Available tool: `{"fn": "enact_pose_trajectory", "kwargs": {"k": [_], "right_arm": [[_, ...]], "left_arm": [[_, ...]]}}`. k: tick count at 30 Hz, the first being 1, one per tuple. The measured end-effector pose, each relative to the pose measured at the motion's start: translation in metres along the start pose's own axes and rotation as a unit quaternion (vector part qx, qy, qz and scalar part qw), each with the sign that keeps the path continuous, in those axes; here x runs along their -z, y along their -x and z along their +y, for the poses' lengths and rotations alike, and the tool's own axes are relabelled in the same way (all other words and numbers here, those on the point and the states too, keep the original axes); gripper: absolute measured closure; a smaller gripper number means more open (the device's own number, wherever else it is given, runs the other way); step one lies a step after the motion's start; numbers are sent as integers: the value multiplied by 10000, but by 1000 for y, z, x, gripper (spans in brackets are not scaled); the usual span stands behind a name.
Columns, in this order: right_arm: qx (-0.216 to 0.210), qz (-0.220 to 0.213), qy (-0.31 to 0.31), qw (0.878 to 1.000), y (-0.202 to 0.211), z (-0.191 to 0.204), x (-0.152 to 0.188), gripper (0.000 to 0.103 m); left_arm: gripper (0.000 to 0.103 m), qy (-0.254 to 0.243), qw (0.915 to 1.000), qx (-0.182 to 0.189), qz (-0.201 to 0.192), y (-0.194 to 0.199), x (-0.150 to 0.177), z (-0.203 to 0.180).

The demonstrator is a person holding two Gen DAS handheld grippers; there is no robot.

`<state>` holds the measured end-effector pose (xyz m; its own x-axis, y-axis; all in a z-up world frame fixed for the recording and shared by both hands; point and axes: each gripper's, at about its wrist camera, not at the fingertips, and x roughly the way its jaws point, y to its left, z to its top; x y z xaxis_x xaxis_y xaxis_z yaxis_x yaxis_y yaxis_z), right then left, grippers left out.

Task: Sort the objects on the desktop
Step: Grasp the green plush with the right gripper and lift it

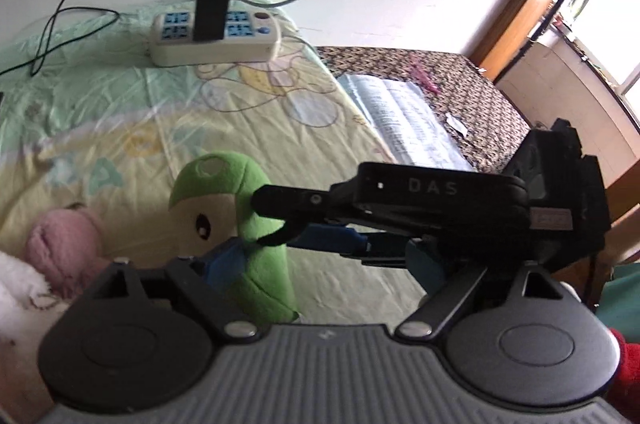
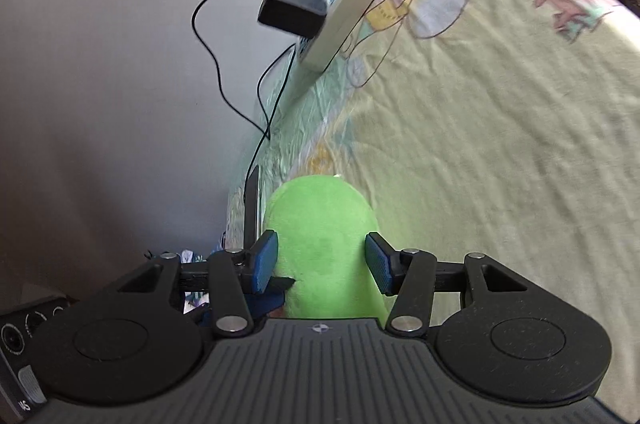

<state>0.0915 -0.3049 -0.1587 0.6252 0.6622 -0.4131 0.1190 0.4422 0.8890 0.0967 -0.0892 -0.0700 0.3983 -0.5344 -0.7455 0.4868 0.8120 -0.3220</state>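
Pale cartoon-print bed sheet (image 2: 500,128) filled the right of the frame, and the green plush toy (image 2: 324,248) stood at lower centre between the half-open fingers (image 2: 264,260) of the right gripper (image 2: 322,260). To grasp well, these should have closed evenly on its soft middle; the left gripper (image 1: 320,252) also reached it, but I could not tell its opening.

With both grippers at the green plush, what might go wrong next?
The right gripper straddles the green plush toy without visibly pinching it, so it may slip out. The left gripper works close beside it, so the two may collide. The pink plush sits nearby and could get nudged.

"DAS" on right hand-held gripper (image 1: 276,224) body; open book's (image 1: 404,120) print seemingly illegible
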Motion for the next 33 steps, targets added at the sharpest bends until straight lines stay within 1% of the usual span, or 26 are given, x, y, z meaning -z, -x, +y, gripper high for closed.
{"fn": "enact_pose_trajectory", "kwargs": {"k": [2, 4, 5, 7, 8, 10, 11, 12, 13, 15, 17, 18, 21, 23, 26, 30, 33], "right_arm": [[24, -97, -20, 9999, 9, -5, -3, 50], [35, -203, -20, 9998, 17, -10, -5, 50], [23, -255, -32, 9997, 21, -12, -6, 50], [-65, -333, -121, 9994, 27, -16, -6, 50], [-117, -357, -178, 9991, 29, -18, -6, 50], [-217, -379, -195, 9989, 29, -16, -6, 49], [-267, -365, -156, 9989, 28, -14, -6, 48], [-311, -330, -99, 9989, 25, -10, -5, 47], [-315, -278, -32, 9991, 20, -7, -4, 44], [-232, -174, 124, 9995, 11, -2, -2, 43], [-262, -73, 149, 9995, 3, -2, -2, 43], [-279, -24, 106, 9996, -1, -3, -1, 44], [-154, 127, 49, 9998, -15, -8, 1, 43], [-289, 184, -94, 9994, -20, -11, 1, 43], [-341, 211, -196, 9990, -23, -11, 3, 44], [-333, 211, -237, 9989, -19, -11, 3, 45], [-337, 185, -327, 9987, -6, -12, 5, 45]], "left_arm": [[20, -138, 9999, 34, 10, 1, 1, -6], [22, -160, 9998, 128, -2, 6, 2, -6], [22, -147, 9997, 170, -46, 11, 3, -5], [22, -137, 9996, 105, -210, 22, 4, 0], [21, -128, 9994, 27, -308, 27, 5, 2], [11, -6, 9988, -241, -422, 27, 2, 10], [11, 118, 9983, -411, -387, 21, 0, 17], [12, 256, 9982, -447, -294, 14, -2, 25], [18, 419, 9983, -380, -151, 7, -2, 32], [25, 683, 9971, -294, 145, -9, -2, 43], [25, 627, 9966, -515, 141, -15, -1, 43], [25, 585, 9966, -558, 153, -16, -2, 43], [25, 549, 9966, -591, 165, -19, -1, 44], [25, 485, 9962, -700, 195, -22, -1, 42], [25, 415, 9959, -784, 186, -23, -1, 38], [25, 503, 9964, -647, 208, -18, -1, 36], [25, 465, 9972, -544, 203, -12, 2, 23]]}}
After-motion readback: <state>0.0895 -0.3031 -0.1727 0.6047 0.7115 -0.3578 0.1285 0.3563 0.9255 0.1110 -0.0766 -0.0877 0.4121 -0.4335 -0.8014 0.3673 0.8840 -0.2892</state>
